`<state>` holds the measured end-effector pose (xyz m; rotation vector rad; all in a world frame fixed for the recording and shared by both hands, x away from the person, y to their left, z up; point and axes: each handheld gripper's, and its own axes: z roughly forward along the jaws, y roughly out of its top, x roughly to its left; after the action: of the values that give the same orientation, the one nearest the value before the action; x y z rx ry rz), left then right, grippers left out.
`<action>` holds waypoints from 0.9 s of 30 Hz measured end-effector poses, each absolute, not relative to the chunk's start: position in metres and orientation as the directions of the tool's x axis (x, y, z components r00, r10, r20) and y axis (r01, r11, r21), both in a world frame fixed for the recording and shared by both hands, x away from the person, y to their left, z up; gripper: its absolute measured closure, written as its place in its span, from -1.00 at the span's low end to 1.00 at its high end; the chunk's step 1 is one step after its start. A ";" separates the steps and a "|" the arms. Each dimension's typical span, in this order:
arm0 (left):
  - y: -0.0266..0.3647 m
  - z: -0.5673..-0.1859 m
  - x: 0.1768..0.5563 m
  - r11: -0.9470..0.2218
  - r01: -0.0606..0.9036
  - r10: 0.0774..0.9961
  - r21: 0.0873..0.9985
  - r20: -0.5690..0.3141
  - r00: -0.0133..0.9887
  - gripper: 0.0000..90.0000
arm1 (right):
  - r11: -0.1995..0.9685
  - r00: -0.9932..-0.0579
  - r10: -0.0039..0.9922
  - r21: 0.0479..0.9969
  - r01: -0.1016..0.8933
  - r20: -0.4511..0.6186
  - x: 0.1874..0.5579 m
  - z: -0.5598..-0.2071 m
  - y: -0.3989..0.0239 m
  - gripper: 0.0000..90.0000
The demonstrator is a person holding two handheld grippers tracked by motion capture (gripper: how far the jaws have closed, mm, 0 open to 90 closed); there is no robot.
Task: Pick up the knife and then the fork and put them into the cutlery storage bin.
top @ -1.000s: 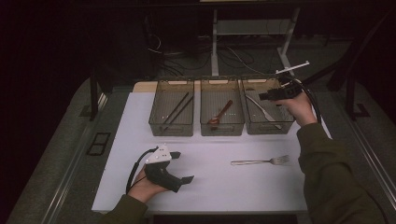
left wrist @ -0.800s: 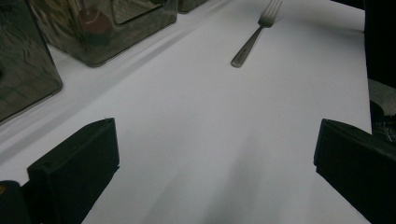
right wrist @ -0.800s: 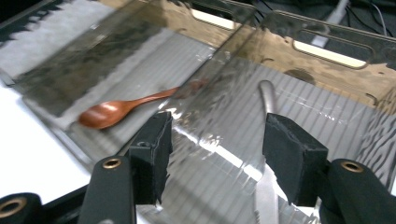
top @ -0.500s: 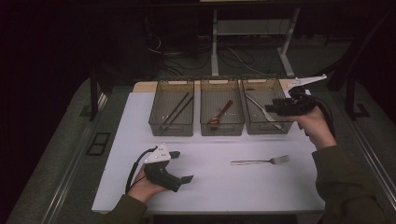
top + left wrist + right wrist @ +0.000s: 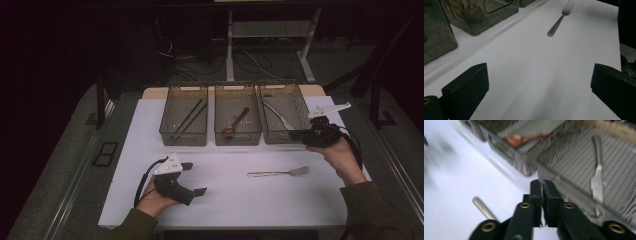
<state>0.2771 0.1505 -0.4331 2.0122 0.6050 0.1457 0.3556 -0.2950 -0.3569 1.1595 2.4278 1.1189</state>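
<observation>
On the white tabletop (image 5: 225, 195) lies a fork (image 5: 280, 173); left tongs (image 5: 192, 191) spread, right tongs (image 5: 294, 134) pressed together, empty.

No readable text, labels, brand marks or numbers in any view. Bins (image 5: 237, 119), fork (image 5: 280, 173), tabletop (image 5: 280, 200), both grippers: all unmarked at this resolution.

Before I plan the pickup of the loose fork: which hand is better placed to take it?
Probably the right. The right tool hovers just beyond the fork, jaws shut, so they must open first. The left tool stands open but lies farther off, across bare table.
</observation>
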 end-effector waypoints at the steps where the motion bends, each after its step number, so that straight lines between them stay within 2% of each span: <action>1: 0.150 -0.433 0.277 -0.387 0.355 0.473 0.851 -0.147 0.869 -0.98 | 0.406 -0.665 0.738 0.714 0.570 0.111 0.354 -0.361 -0.296 0.97; 14: 0.149 -0.435 0.277 -0.399 0.355 0.466 0.845 -0.147 0.873 -0.98 | 0.506 -0.652 0.753 0.559 0.657 0.084 0.343 -0.412 -0.312 0.98; 27: 0.149 -0.435 0.277 -0.401 0.354 0.465 0.845 -0.146 0.873 -0.98 | 0.566 -0.653 0.756 0.460 0.684 0.041 0.346 -0.430 -0.310 0.98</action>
<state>0.2771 0.1493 -0.4351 2.0291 0.5959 0.1371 0.3462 -0.3099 -0.4303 1.2222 2.6354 0.6684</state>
